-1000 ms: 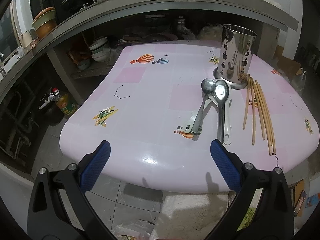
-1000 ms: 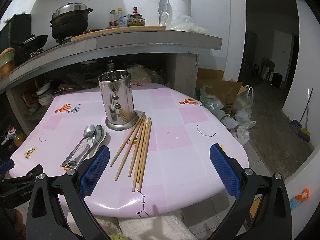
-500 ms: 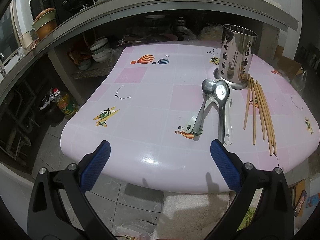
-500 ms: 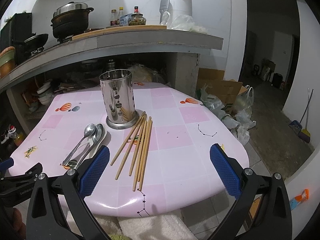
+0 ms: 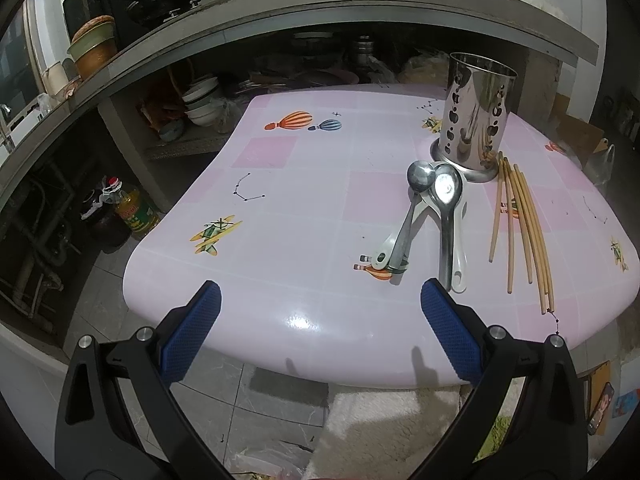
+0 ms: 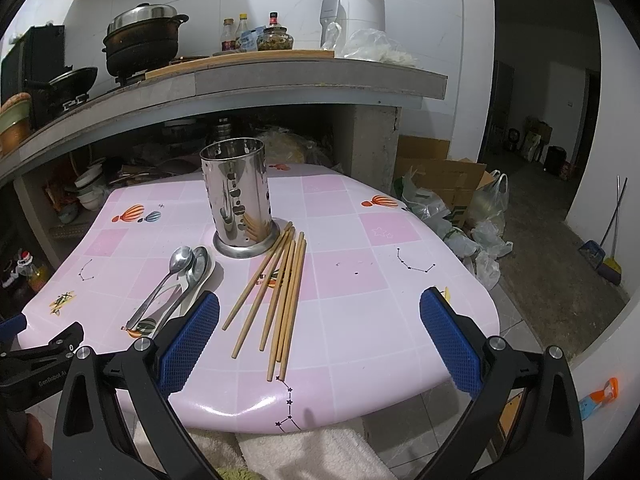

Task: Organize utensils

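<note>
A perforated steel utensil holder [image 5: 475, 116] stands upright and empty at the back of the pink table [image 5: 304, 208]; it also shows in the right wrist view [image 6: 239, 200]. Several spoons [image 5: 434, 208] lie in a pile in front of it, steel and white ones overlapping; they also show in the right wrist view [image 6: 176, 280]. Several wooden chopsticks [image 5: 520, 224] lie side by side to their right, and in the right wrist view [image 6: 276, 292]. My left gripper [image 5: 320, 320] is open and empty above the table's near edge. My right gripper [image 6: 320, 328] is open and empty over the near ends of the chopsticks.
A concrete counter [image 6: 280, 76] overhangs the table's far side, with pots and bottles on top and bowls [image 5: 202, 100] stored beneath. An oil bottle [image 5: 132, 208] stands on the floor at left. Cardboard boxes and bags [image 6: 460, 200] lie at right. A white towel [image 6: 312, 452] lies below the near edge.
Both grippers have moved slightly closer to the table; the table and utensils have shifted a little in view. Nothing on the table has moved.
</note>
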`<action>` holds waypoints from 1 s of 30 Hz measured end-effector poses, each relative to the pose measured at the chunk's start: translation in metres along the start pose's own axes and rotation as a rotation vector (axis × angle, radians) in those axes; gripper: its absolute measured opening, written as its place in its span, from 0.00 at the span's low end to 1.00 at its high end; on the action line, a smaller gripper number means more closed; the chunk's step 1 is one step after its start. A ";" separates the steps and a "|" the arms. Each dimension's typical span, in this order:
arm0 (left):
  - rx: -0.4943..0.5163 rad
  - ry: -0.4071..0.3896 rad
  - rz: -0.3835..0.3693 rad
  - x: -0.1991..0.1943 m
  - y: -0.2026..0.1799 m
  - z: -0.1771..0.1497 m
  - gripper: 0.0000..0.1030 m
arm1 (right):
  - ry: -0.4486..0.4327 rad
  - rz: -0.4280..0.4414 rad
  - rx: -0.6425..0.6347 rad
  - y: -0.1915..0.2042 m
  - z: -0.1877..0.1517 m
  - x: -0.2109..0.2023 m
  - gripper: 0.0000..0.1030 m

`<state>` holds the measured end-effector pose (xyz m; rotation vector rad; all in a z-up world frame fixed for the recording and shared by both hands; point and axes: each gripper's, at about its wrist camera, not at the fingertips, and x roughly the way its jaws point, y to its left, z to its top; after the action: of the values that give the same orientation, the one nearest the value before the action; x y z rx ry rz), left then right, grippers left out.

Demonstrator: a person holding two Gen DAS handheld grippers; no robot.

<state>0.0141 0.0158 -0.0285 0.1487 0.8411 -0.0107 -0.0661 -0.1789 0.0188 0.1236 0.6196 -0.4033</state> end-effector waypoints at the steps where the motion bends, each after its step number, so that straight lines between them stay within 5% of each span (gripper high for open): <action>1: 0.000 -0.001 0.000 0.000 0.000 0.000 0.94 | 0.001 0.000 0.001 0.000 0.000 0.000 0.95; 30: 0.008 -0.025 0.012 -0.004 0.002 0.001 0.94 | -0.021 0.000 -0.009 0.003 0.002 -0.005 0.95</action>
<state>0.0128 0.0172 -0.0246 0.1604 0.8157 -0.0050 -0.0672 -0.1755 0.0233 0.1107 0.6006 -0.4017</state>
